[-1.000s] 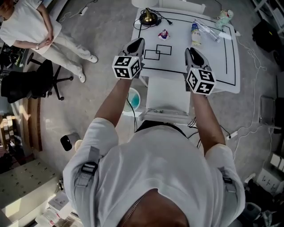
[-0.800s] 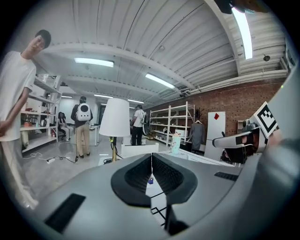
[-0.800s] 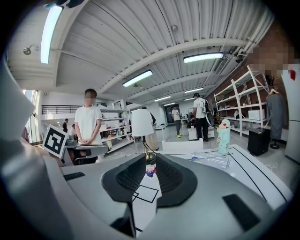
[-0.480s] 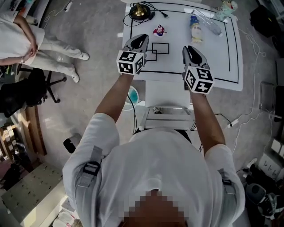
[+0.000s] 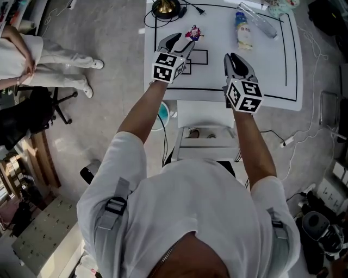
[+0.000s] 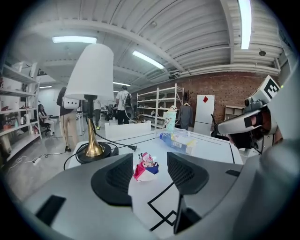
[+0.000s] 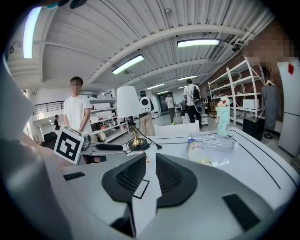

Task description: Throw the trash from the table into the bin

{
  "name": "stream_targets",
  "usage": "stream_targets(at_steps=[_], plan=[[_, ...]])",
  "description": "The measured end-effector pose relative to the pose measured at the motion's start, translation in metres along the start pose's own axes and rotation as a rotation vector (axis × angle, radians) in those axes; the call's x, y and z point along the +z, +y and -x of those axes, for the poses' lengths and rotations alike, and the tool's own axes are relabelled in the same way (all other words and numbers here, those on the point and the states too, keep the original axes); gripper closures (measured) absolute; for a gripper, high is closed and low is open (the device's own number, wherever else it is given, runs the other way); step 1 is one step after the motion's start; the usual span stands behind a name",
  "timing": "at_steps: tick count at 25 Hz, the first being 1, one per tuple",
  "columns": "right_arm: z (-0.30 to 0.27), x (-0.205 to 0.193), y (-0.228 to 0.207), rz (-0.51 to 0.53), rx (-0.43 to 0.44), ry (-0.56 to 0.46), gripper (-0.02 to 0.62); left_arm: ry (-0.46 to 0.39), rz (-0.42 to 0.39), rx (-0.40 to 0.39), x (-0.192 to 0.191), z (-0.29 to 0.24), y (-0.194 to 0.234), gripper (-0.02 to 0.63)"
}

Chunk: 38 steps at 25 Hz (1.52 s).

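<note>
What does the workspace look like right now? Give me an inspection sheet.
Surface: white table, marked with black lines.
Job's things: crumpled wrapper just ahead of the left gripper; milky bottle and clear plastic bottle at the far right; blue-lined bin on the floor by the table's near left corner.
Clutter: lamp at the far left; cup at the far right corner.
Grippers: left open, jaws have just been opening, nothing gripped; right gripper narrowly open, empty.
Cables: lamp cord on the table; loose cables on the floor at right.
Surroundings: person standing and office chair at left.
</note>
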State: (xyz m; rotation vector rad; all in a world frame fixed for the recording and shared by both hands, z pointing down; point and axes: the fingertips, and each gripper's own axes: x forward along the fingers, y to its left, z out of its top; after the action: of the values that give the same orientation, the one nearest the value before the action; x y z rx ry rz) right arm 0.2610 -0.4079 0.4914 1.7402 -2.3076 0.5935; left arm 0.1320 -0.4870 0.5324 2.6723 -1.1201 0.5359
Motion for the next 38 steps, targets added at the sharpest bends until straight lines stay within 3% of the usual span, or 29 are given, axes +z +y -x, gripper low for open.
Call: stream_targets(at_steps=[6, 17, 20, 23, 29, 38], plan=[[-0.016, -0.014, -0.004, -0.018, -0.01, 0.032, 0.528, 0.076, -0.07, -0.042, -0.017, -0.032, 0.002, 0.307], [-0.018, -0.025, -0.011, -0.019, -0.032, 0.06, 0.528, 0.172, -0.068, -0.04, -0.041, -0.073, 0.008, 0.304], [-0.015, -0.024, -0.012, -0.015, -0.035, 0.06, 0.528, 0.168, -0.06, -0.037, -0.046, -0.079, 0.007, 0.312], [-0.012, -0.024, -0.011, -0.011, -0.037, 0.06, 0.528, 0.171, -0.052, -0.019, -0.043, -0.074, 0.008, 0.364], [-0.005, -0.02, -0.006, 0.0, -0.029, 0.047, 0.528, 0.162, -0.035, -0.011, -0.038, -0.058, 0.005, 0.374], [0.021, -0.004, 0.026, 0.023, 0.05, -0.008, 0.528, 0.061, -0.003, 0.072, -0.012, 0.014, 0.0, 0.374]])
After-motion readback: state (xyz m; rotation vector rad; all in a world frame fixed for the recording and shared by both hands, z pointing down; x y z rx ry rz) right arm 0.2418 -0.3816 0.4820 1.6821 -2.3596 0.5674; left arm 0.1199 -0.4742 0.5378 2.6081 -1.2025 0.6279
